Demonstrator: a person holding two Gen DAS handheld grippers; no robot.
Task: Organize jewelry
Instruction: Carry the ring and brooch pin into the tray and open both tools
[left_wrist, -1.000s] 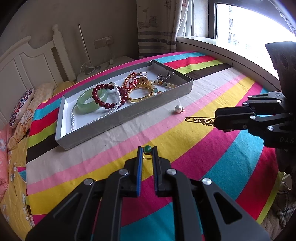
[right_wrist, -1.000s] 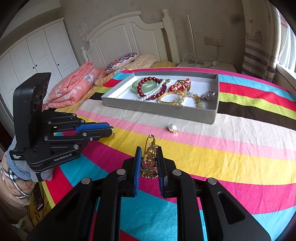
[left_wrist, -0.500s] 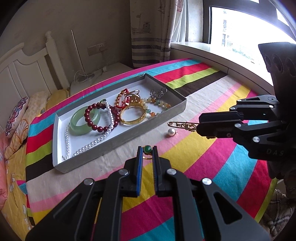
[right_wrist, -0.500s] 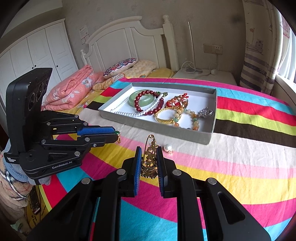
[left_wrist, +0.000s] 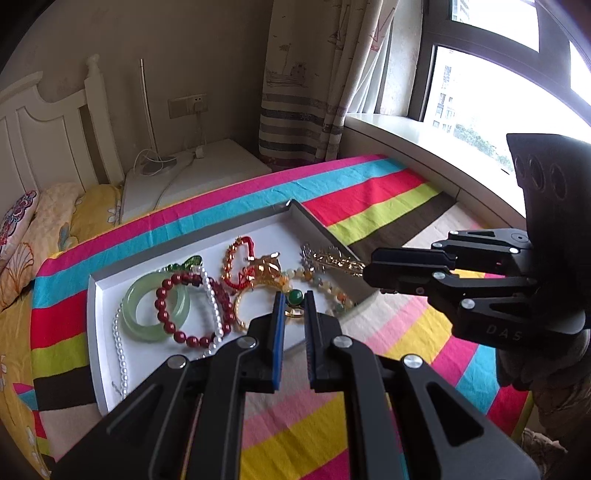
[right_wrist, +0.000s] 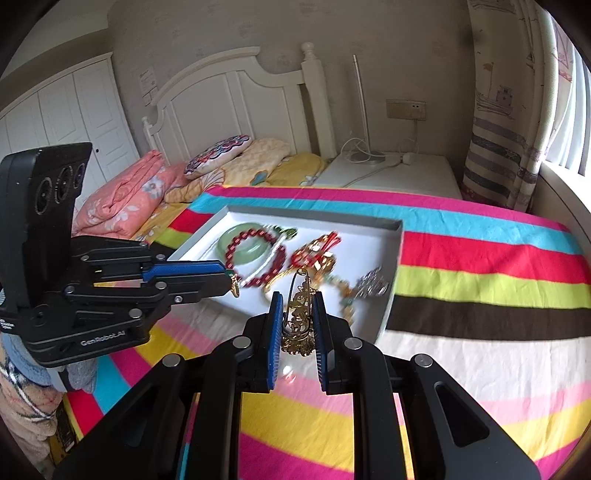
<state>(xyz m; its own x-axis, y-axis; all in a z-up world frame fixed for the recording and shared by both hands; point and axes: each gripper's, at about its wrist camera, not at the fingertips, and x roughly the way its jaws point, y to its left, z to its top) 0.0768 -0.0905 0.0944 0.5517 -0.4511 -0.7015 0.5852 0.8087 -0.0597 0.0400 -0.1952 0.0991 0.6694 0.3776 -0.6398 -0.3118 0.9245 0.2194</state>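
Note:
My left gripper (left_wrist: 294, 300) is shut on a gold ring with a green stone (left_wrist: 295, 298) and holds it over the near edge of the grey jewelry tray (left_wrist: 96, 284). My right gripper (right_wrist: 297, 299) is shut on a gold brooch pin (right_wrist: 300, 314) and holds it above the tray's near right part (right_wrist: 394, 280). The tray holds a jade bangle (left_wrist: 146, 314), a red bead bracelet (left_wrist: 173, 314), a pearl necklace (left_wrist: 119, 343), a gold bangle and other pieces. In the left wrist view the brooch (left_wrist: 334, 260) sticks out of the right gripper's tips (left_wrist: 365, 275).
The tray lies on a striped bedspread (right_wrist: 480, 280). A pearl earring (right_wrist: 287, 373) lies on the spread under the right gripper. Pillows (right_wrist: 218, 155) and a headboard (right_wrist: 229, 103) stand behind. A windowsill (left_wrist: 424, 136) runs along the right.
Both grippers have moved forward from the open bedspread to above the tray, each still holding its piece. The pearl earring stays on the spread.

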